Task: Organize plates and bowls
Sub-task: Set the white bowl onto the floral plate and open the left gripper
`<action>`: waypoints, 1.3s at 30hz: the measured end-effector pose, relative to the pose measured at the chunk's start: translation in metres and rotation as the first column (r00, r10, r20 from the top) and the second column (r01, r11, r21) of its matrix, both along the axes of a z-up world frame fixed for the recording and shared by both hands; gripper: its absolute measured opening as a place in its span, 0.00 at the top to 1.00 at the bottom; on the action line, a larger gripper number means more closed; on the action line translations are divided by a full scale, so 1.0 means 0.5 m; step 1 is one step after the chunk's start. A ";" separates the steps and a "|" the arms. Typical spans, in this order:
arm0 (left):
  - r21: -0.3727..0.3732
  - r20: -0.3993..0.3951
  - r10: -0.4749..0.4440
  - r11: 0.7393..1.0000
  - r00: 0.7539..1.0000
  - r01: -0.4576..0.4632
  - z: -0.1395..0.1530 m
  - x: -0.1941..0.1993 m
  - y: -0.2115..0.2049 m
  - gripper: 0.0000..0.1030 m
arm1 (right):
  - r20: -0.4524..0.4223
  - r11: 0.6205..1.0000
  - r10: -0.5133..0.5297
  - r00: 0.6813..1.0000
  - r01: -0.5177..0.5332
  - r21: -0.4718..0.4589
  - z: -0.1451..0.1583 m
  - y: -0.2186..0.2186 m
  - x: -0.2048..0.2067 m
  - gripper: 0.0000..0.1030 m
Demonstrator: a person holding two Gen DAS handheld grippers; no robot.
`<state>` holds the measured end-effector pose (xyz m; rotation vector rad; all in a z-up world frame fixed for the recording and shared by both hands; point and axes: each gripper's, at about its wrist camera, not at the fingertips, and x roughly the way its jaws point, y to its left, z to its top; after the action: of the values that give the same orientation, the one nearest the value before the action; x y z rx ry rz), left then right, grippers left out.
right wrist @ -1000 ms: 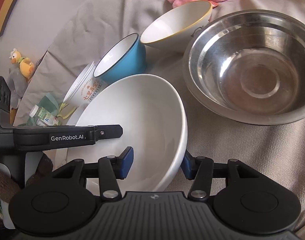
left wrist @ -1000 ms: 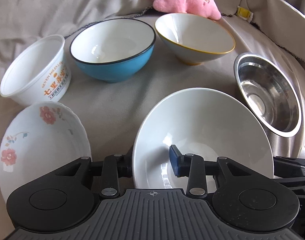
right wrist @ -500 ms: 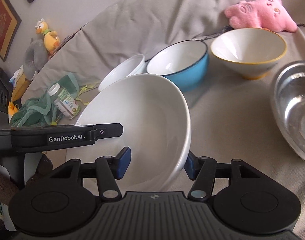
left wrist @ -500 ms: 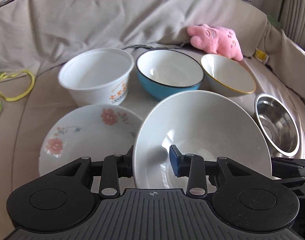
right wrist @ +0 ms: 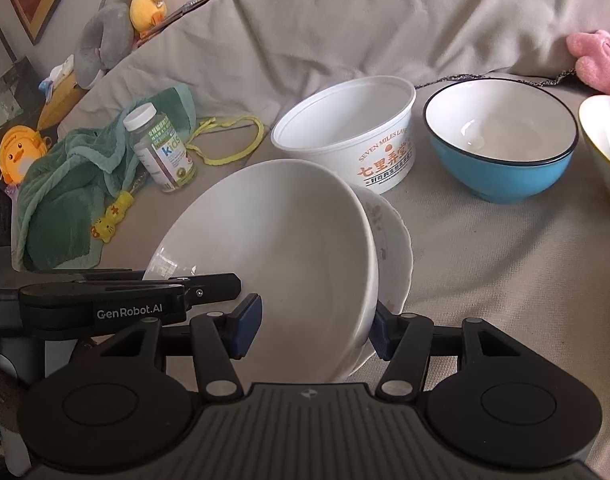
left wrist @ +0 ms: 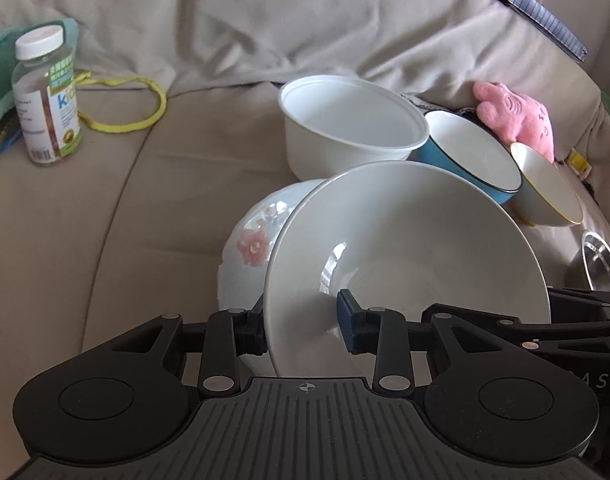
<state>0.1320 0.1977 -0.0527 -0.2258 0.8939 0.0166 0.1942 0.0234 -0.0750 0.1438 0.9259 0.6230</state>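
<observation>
large white bowl [left wrist: 405, 248]: glossy ceramic, wide flared shape, plain; tilted, held off the sofa between both grippers, over the floral plate; right view [right wrist: 273, 248]
left gripper [left wrist: 301, 326]: clenched on the bowl's left rim, 1 blue-padded finger inside, 1 outside
right gripper [right wrist: 317, 320]: clenched on the bowl's right rim, wall between the 2 blue pads; whether the plate edge is also caught, cannot tell
floral plate [left wrist: 249, 240]: white ceramic, scalloped edge, pink flower print; directly under/behind the bowl, mostly covered; right view [right wrist: 393, 248]
plastic tub [right wrist: 353, 132]: white, round, thin rolled lip, orange print and "SEVEN MILES" text; far side, just behind the plate
blue bowl [right wrist: 501, 140]: blue outside, white glazed inside, dark rim; right of the tub
yellow-rimmed bowl [left wrist: 545, 184]: white, conical, thin yellow edge; right of the blue bowl, touching it in the left view
steel bowl [left wrist: 601, 264]: shiny metal, only part visible at far right edge
sofa cover [left wrist: 125, 240]: beige cloth, wrinkled, all dishes sit on it
vitamin bottle [left wrist: 45, 96]: clear plastic, white cap, green label; far left, upright
pink plush toy [left wrist: 513, 116]: fuzzy, behind the bowls against the backrest
green towel [right wrist: 73, 184]: crumpled, soft, left of the bottle
</observation>
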 end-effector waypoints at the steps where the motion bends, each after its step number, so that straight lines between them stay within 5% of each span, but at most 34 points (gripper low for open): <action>1: -0.004 -0.004 0.001 1.000 1.000 -0.001 -0.005 0.001 0.005 0.65 | -0.004 1.000 0.000 1.000 0.000 -0.006 -0.004 0.004 0.001 0.45; 29: -0.144 -0.020 0.059 0.988 0.998 -0.061 -0.059 0.053 0.066 0.74 | -0.021 0.995 -0.022 1.000 0.020 -0.096 -0.031 0.045 0.076 0.45; 39: -0.196 -0.036 0.079 0.977 0.996 -0.084 -0.060 0.039 0.093 0.82 | -0.076 0.999 -0.020 0.997 0.017 -0.043 -0.028 0.027 0.074 0.39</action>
<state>0.1514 0.2444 -0.0828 -0.4482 0.9147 0.0072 0.2311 0.0371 -0.0892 0.1390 1.0103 0.5834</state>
